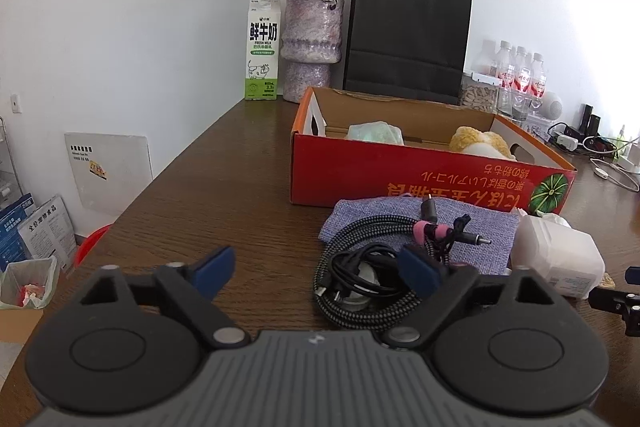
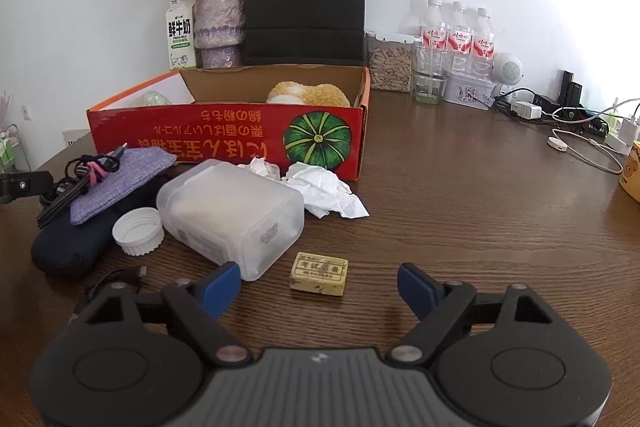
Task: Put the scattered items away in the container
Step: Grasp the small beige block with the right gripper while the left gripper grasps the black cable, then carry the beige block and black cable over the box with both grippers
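In the left wrist view, the left gripper (image 1: 316,271) is held low over the dark brown wooden table (image 1: 224,187) with its blue-tipped jaws spread wide and nothing between them. The coiled bundle of black braided cables (image 1: 360,287) is seen just ahead of the right jaw, whose tip overlaps the coil in the view; whether they touch cannot be told. The cables partly rest on a flat lilac woven pouch (image 1: 472,231), and a translucent white plastic jar (image 1: 560,259) lies on its side to the right of it. Behind them the open red cardboard box printed with a green pumpkin (image 1: 400,175) is seen, holding a pale green bundle (image 1: 376,133) and a yellow-and-white fluffy plush (image 1: 480,143).

In the right wrist view, the right gripper (image 2: 320,287) is likewise held with jaws spread apart and empty. A white ribbed screw cap (image 2: 138,231) lies at the left. A small yellowish rectangular eraser block (image 2: 319,273) lies on the table between the two jaw tips, slightly ahead of them and nearer the left one. Crumpled white tissue (image 2: 324,191) lies against the box front.
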A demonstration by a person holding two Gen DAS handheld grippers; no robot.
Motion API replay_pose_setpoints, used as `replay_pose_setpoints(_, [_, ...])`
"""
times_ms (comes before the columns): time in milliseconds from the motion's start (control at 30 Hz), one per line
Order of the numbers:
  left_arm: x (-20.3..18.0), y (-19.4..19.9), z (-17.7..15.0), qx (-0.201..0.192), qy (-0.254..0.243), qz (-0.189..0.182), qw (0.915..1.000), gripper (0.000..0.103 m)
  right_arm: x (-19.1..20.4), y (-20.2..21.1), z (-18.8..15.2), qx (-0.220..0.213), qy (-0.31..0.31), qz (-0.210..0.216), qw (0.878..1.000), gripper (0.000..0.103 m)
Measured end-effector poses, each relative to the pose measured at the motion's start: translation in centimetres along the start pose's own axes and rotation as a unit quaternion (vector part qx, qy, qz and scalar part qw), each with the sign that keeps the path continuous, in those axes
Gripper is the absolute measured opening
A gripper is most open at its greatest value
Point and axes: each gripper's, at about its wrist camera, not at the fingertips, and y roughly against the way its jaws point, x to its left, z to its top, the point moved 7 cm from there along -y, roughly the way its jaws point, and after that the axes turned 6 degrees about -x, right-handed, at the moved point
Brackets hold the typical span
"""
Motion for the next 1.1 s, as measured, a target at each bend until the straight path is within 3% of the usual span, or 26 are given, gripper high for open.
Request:
replay_pose_setpoints(67, [0.0,-0.4,-0.1,0.005,0.002,-0.005,1.0000,0.073,0.0,-0.2,0.0,0.003,-0.001,0.001,1.000,0.077])
replay_pose_setpoints(133, [0.0,-0.7,-0.1,0.013,0.002,-0.013,0.9998,0.050,0.0,-0.4,-0.2,0.007,-0.005,0.006,1.000,0.064])
replay_pose_setpoints(167, [-0.1,-0.8,-0.2,0.018,0.006,-0.022,0.9996,0.045,0.0,-0.5,-0.3,0.010,-0.009,0.010,1.000,0.059])
replay_pose_setpoints(233, [-0.3,-0.8,-0.3,0.023,0.010,-0.041,0.9988,0.023,0.1,-0.4,-0.3,0.008,-0.009,0.011,1.000,0.042])
replay_pose_setpoints(300, [-0.5,-0.7,-0.3,0.025,0.007,-0.042,0.9988,0.021,-0.1,-0.3,-0.2,0.006,-0.014,0.014,1.000,0.030])
replay_pose_setpoints(800, [-0.3,0.5,0.1,0.009,0.017,-0.042,0.9989,0.014,-0.7,1.0,0.3,-0.018,-0.033,0.017,0.999,0.030])
replay_pose_setpoints(867, [-0.4,0.3,-0.1,0.017,0.016,-0.041,0.9989,0.016,-0.7,1.0,0.3,-0.018,-0.034,0.017,0.999,0.030])
replay_pose_setpoints(933, [-0.4,-0.1,-0.3,0.024,0.012,-0.038,0.9989,0.030,-0.7,1.0,0.3,-0.017,-0.034,0.017,0.999,0.030])
replay_pose_setpoints(1000, [-0.3,-0.4,-0.4,0.026,0.005,-0.029,0.9992,0.036,-0.6,1.0,0.2,-0.016,-0.034,0.018,0.999,0.030])
replay_pose_setpoints(1100, [0.0,-0.9,-0.4,0.029,0.004,-0.036,0.9989,0.035,-0.6,1.0,0.1,-0.015,-0.035,0.020,0.999,0.030])
